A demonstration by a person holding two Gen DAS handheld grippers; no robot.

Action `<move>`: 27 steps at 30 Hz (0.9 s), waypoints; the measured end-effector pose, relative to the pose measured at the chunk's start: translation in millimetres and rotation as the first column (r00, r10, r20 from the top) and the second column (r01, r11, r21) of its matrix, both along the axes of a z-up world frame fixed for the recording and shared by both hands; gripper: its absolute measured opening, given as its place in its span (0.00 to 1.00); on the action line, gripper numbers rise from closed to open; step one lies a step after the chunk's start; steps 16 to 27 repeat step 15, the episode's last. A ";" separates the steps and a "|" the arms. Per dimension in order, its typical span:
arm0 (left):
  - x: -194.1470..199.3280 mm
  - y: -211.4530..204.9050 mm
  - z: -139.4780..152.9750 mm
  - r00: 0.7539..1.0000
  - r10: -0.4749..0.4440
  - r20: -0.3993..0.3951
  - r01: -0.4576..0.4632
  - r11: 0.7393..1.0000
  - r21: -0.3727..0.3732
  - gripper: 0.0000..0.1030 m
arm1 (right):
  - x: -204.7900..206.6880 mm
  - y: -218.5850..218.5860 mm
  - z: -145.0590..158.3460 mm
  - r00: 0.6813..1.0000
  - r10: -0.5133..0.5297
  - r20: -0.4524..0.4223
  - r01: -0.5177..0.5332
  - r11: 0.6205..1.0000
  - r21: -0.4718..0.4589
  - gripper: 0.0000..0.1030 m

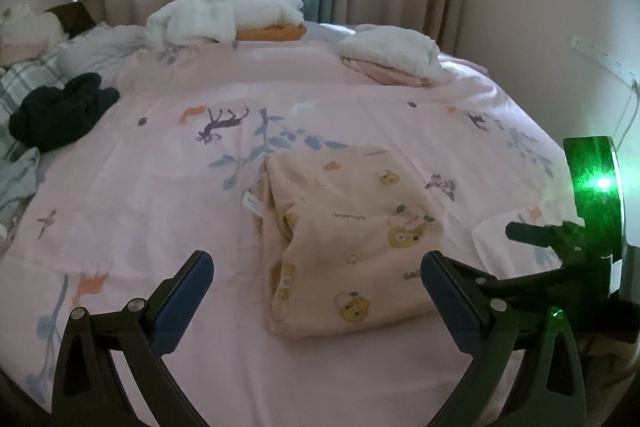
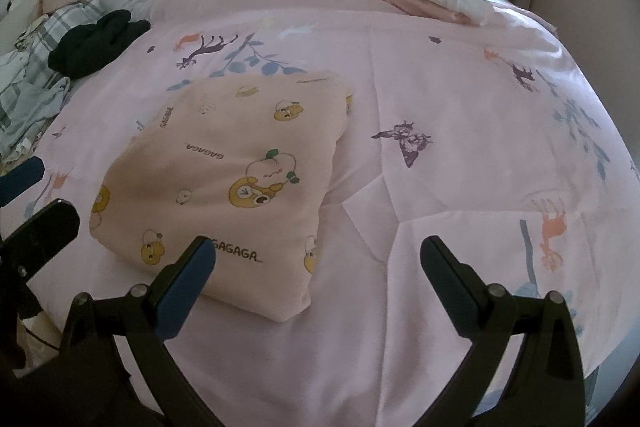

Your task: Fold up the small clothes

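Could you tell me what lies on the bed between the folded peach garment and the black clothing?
Only bare pink quilt, printed with animals and leaves, separates the peach garment from the black clothing; both wrist views show it.

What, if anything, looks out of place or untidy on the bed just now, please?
The black garment lies crumpled at the bed's left edge, unlike the folded peach garment and the two neat far stacks. Both grippers are open and empty.

L & R wrist cams, low, fwd over shared bed [image 1: 168,155], near folded garment [image 2: 224,179]
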State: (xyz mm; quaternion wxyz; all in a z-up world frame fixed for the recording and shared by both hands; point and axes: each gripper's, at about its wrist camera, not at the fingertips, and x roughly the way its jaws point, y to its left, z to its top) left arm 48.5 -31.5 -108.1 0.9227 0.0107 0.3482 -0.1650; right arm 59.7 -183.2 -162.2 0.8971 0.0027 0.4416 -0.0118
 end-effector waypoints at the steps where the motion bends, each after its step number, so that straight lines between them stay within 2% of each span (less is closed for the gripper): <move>1: -0.1 0.0 -0.3 1.000 0.005 -0.001 -0.005 1.000 -0.001 0.99 | -0.5 0.3 0.0 1.000 0.002 0.000 -0.002 1.000 0.000 1.00; 10: -7.0 -2.1 0.8 0.999 -0.015 0.045 0.016 1.000 -0.011 0.99 | -3.5 0.1 -2.9 1.000 0.003 -0.008 -0.003 1.000 -0.002 1.00; 12: -6.9 -1.3 1.3 0.999 -0.024 0.043 0.025 0.999 -0.028 0.99 | -4.6 1.0 -3.2 1.000 0.005 -0.003 -0.005 1.000 -0.004 1.00; 27: -6.9 -2.2 2.2 0.998 -0.015 0.055 0.016 1.000 -0.011 0.99 | -4.3 1.0 -3.4 1.000 0.004 -0.003 -0.004 1.000 -0.006 1.00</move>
